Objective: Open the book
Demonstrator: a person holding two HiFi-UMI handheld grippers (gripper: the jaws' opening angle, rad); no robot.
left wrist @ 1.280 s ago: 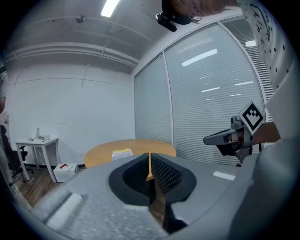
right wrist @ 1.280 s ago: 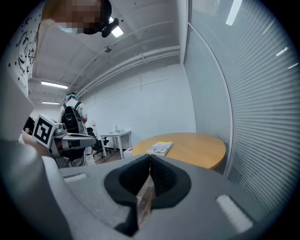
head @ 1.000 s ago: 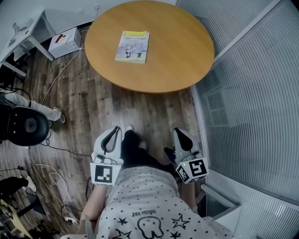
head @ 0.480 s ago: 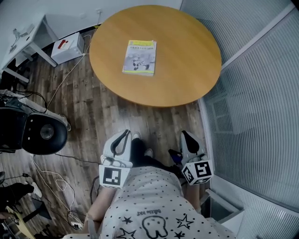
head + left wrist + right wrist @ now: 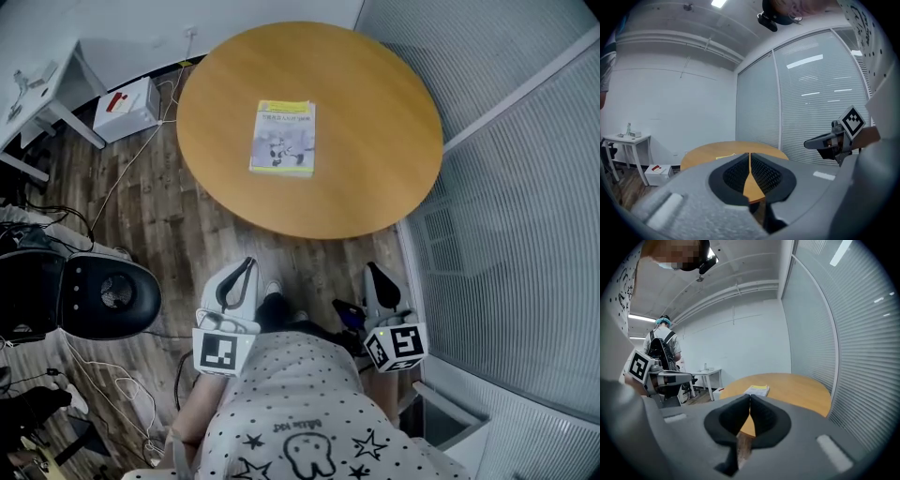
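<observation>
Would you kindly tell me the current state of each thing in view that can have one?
Yellow-and-white paperback book: closed, lying flat with its cover up on the round wooden table.
Left gripper: jaws shut, nothing between them, held short of the table.
Right gripper: jaws shut, nothing between them, held short of the table.

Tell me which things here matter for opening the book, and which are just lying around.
For the job: book, closed, on the round table; left gripper and right gripper, both shut, empty, short of the table.

Just lying about: white box, black chair, white desk, cables on the floor.
</observation>
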